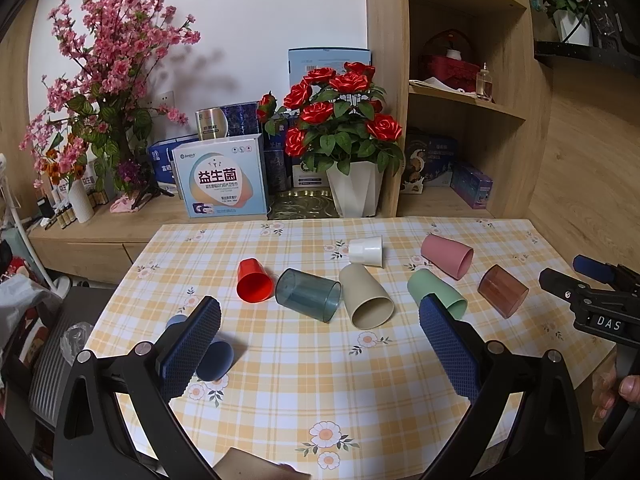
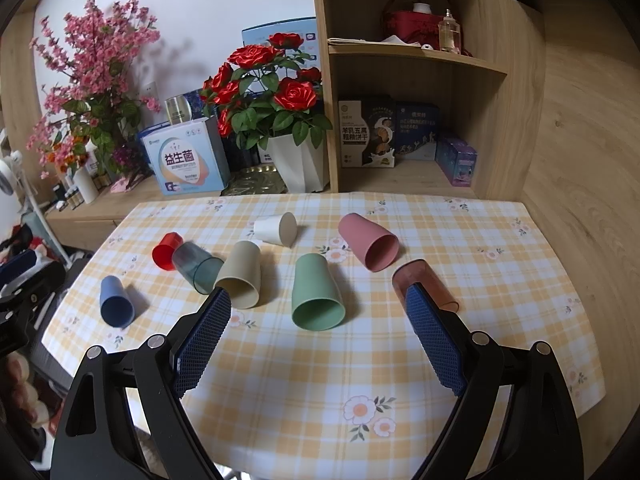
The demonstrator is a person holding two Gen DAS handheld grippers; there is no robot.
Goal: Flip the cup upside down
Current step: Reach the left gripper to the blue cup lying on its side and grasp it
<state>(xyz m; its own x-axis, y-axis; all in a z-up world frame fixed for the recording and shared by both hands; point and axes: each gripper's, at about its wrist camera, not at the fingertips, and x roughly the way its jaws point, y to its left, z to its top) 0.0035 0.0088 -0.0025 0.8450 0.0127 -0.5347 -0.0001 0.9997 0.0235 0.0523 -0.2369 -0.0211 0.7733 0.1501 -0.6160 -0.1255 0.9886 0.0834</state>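
Several cups lie on their sides on the checked tablecloth (image 1: 304,380): red (image 1: 253,281), clear blue-grey (image 1: 308,295), beige (image 1: 366,295), white (image 1: 366,251), green (image 1: 434,289), pink (image 1: 447,256), clear brown (image 1: 503,290) and dark blue (image 1: 214,358). They also show in the right wrist view: green cup (image 2: 317,293), brown cup (image 2: 424,280), dark blue cup (image 2: 116,301). My left gripper (image 1: 320,316) is open and empty above the table, with the dark blue cup behind its left finger. My right gripper (image 2: 318,304) is open and empty, with the green cup between its fingers' line of sight.
A white pot of red roses (image 1: 354,194), boxes (image 1: 222,178) and a pink blossom tree (image 1: 108,92) stand on the low cabinet behind the table. A wooden shelf unit (image 1: 464,120) is at the back right. The right gripper's body (image 1: 592,304) shows at the right edge.
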